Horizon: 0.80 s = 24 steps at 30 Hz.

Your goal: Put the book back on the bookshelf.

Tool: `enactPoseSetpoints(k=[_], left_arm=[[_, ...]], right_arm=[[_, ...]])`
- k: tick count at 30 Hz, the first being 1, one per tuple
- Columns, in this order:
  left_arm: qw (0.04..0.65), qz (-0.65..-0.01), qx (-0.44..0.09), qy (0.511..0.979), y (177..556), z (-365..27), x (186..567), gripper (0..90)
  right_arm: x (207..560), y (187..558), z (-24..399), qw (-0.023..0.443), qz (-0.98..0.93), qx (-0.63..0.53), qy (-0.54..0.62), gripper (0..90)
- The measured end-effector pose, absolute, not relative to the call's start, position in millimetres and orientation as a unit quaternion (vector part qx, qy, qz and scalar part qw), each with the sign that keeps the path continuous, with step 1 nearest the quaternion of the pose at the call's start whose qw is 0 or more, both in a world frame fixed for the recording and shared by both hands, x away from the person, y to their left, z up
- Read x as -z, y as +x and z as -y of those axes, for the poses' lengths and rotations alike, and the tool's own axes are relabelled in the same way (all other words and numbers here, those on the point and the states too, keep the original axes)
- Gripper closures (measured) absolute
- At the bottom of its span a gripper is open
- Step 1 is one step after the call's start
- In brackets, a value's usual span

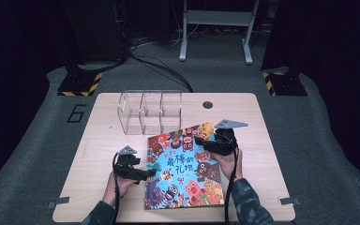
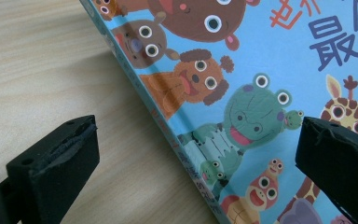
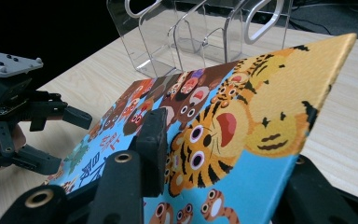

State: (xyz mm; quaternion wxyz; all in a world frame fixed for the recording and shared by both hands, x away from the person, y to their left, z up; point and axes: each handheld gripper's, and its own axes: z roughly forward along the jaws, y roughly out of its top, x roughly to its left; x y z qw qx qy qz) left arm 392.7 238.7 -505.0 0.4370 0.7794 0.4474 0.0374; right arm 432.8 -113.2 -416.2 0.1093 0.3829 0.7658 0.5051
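We raise the book's far corner

Our right hand-held gripper (image 1: 205, 142) pinches the picture book (image 1: 183, 166) on the table (image 1: 103, 140); the left hand-held gripper (image 1: 151, 174) gapes wide over its spine edge. One-corner grip may slip. Long axis runs toward the clear rack (image 1: 151, 111).

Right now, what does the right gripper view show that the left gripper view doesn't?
Right gripper view: the clear acrylic rack behind the book, the left gripper open at the book's far edge, and the right gripper clamped on the lifted corner. Left gripper view: the book's spine between its open jaws, frog picture close up. Both: the picture book and wooden table.
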Motion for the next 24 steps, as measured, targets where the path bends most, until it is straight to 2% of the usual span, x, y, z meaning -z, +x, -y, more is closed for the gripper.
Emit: enactPoseSetpoints(k=[24], left_arm=[[0.44,-0.423,-0.014,0.792,394,-226,499,0.0]], right_arm=[[414,422,107,0.13,-0.759,-0.527,0.359,58.8]])
